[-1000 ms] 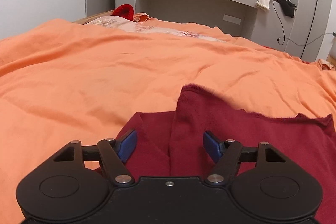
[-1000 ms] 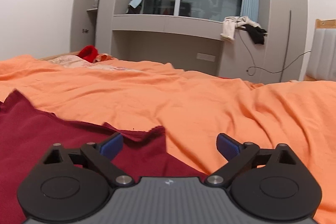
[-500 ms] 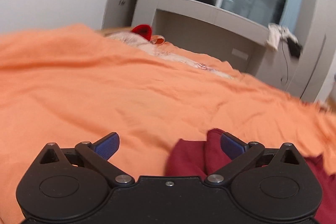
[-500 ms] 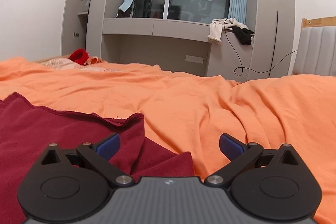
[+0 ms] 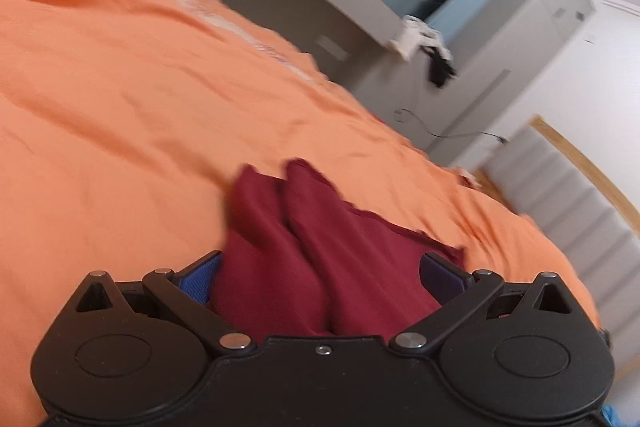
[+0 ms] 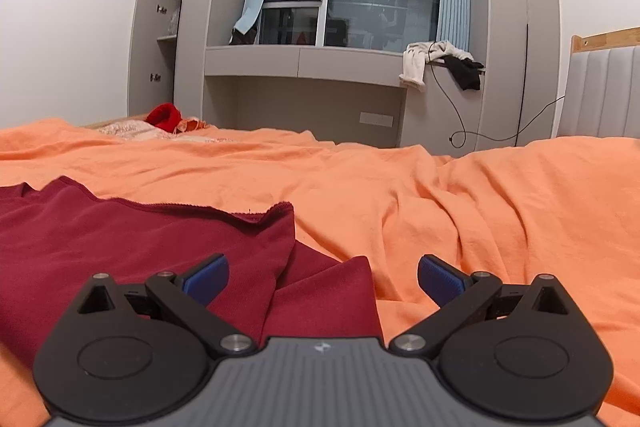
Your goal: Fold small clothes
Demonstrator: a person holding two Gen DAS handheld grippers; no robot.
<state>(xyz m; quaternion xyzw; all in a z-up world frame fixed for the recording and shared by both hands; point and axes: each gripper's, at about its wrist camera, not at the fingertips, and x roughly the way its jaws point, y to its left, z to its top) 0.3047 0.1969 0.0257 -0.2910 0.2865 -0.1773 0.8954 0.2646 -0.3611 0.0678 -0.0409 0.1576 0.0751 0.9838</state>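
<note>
Dark red knit garment lies lower left on the orange bedsheet, soft, light, floppy: both left gripper and right gripper spread wide, gripping nothing; I'd pinch hem corners.

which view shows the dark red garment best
The right wrist view. There the dark red garment is sharp and lies spread over the orange bedspread, its raw top edge and folded corner clear. The left wrist view is blurred and tilted, showing only a bunched part of it.
</note>
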